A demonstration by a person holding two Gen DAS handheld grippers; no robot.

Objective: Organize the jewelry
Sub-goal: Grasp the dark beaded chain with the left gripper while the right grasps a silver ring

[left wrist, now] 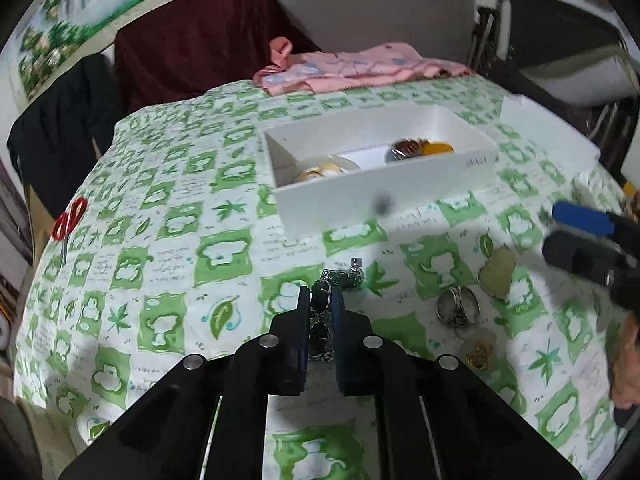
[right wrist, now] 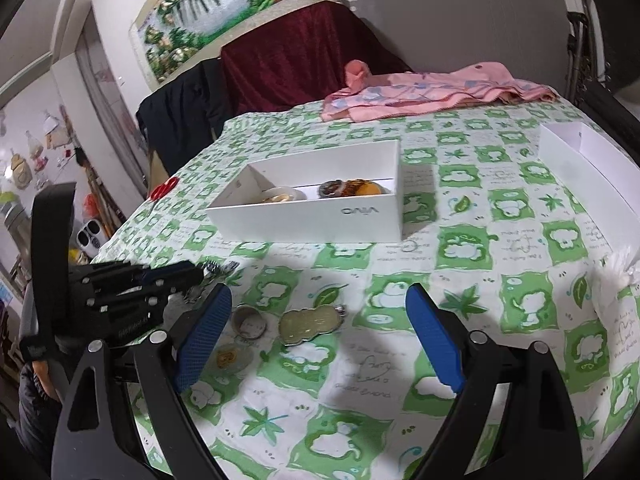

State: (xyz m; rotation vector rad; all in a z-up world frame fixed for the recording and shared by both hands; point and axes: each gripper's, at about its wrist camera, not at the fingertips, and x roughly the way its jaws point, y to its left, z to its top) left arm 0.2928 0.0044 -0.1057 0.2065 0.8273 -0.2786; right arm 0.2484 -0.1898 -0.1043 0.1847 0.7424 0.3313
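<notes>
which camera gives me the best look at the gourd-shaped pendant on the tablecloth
The right wrist view: the pendant lies near the middle, close up, its whole outline and metal rim clear, between the open right tongs. In the left wrist view the pendant sits off to the right, smaller and blurrier.

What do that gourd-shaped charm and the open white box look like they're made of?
The gourd-shaped charm looks like pale, translucent stone, perhaps jade or resin, with a thin metal rim: it is milky, glossy and silver-edged. The white box looks like matte cardboard: thin, straight walls with crisp folded corners and printed lettering.
</notes>
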